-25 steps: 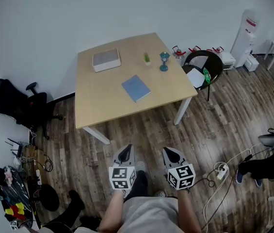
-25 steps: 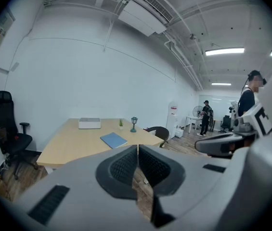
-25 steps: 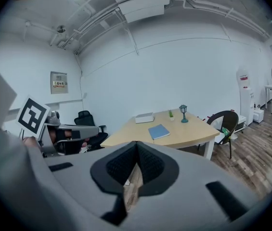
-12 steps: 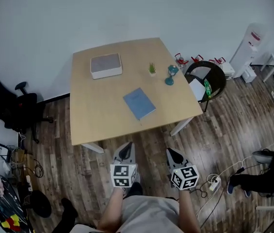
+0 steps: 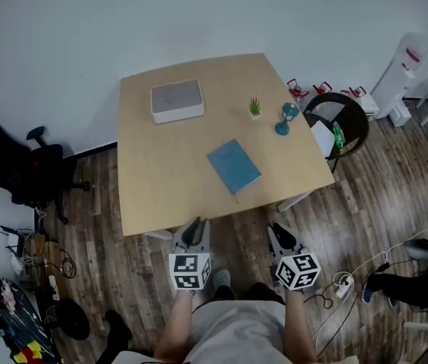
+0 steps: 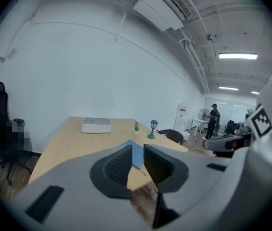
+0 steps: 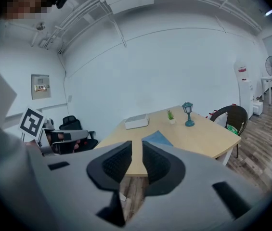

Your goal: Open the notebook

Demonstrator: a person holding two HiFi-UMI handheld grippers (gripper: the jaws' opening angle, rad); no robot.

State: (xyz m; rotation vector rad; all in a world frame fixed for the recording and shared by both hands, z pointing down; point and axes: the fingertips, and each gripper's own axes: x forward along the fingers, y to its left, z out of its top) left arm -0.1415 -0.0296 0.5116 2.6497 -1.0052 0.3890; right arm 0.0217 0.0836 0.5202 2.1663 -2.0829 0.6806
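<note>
A closed blue notebook [image 5: 234, 165] lies on the wooden table [image 5: 153, 180], near its front edge and right of the middle. Both grippers hover side by side just short of that edge, pointing at the table. The jaws of the left gripper [image 5: 195, 226] are opening with a narrow gap and nothing between them. The jaws of the right gripper [image 5: 276, 230] are opening too, also with nothing held. The left gripper view shows the notebook [image 6: 136, 157] through the gap of the left gripper [image 6: 137, 146]. In the right gripper view the notebook [image 7: 157, 137] lies beyond the right gripper [image 7: 136, 142].
A white box [image 5: 176, 101] sits at the table's back. A small potted plant [image 5: 254, 108] and a teal lantern [image 5: 282, 120] stand at the back right. A dark round chair [image 5: 338, 120] is right of the table, a black office chair [image 5: 17, 165] left.
The table and notebook have come closer. Both grippers moved forward from over the floor to just short of the table's front edge.
</note>
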